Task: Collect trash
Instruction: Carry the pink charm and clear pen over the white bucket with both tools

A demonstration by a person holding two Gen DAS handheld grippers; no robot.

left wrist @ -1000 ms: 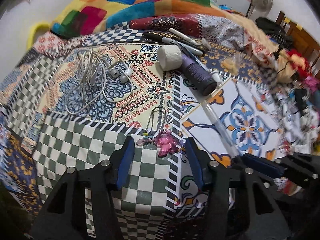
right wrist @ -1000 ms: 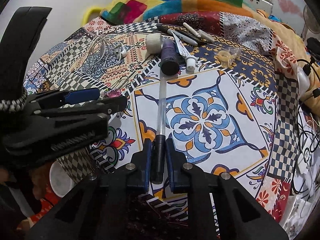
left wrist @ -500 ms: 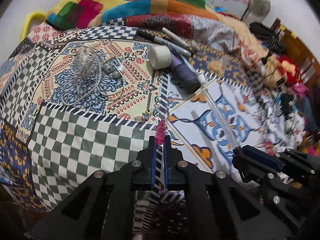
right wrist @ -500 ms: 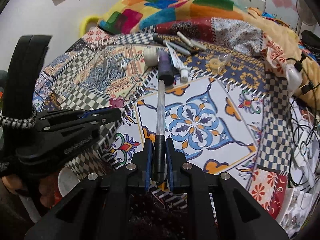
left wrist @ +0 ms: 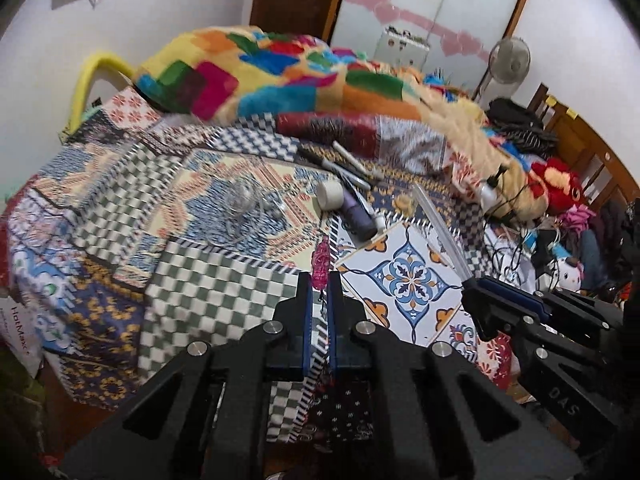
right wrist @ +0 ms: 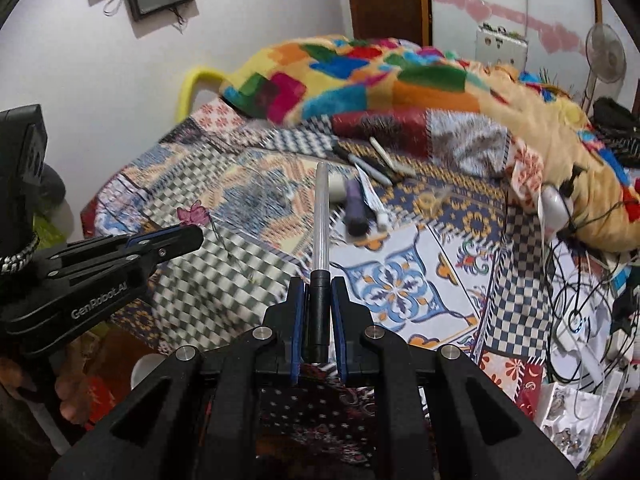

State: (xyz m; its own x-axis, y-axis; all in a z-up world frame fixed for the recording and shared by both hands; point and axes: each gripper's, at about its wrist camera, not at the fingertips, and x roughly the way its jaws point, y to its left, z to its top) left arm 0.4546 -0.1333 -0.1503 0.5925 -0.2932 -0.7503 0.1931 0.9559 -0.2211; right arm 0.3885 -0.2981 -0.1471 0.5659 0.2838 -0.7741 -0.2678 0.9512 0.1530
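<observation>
Your left tool [left wrist: 319, 280] was clamped on a pink charm [left wrist: 321, 261], which stuck up from between the closed tips, lifted clear of the patchwork bedspread [left wrist: 208, 292]. In the right wrist view the same charm [right wrist: 193, 215] showed at the tip of that tool [right wrist: 176, 238], to the left. Your right tool [right wrist: 318, 286] gripped a clear pen [right wrist: 322, 216] by its black end, the see-through barrel pointing away toward the far side of the bed; from the left wrist view the pen [left wrist: 438, 232] rose slanting from that tool [left wrist: 476, 286] on the right. Both things were held above the near edge of the bed. Farther off on the bedspread lay a white tape roll [left wrist: 330, 195], a purple thread spool [left wrist: 357, 218], several markers [left wrist: 352, 168] and tangled white earphones [left wrist: 248, 204]. A colourful blanket [left wrist: 280, 72] was heaped at the far end.
</observation>
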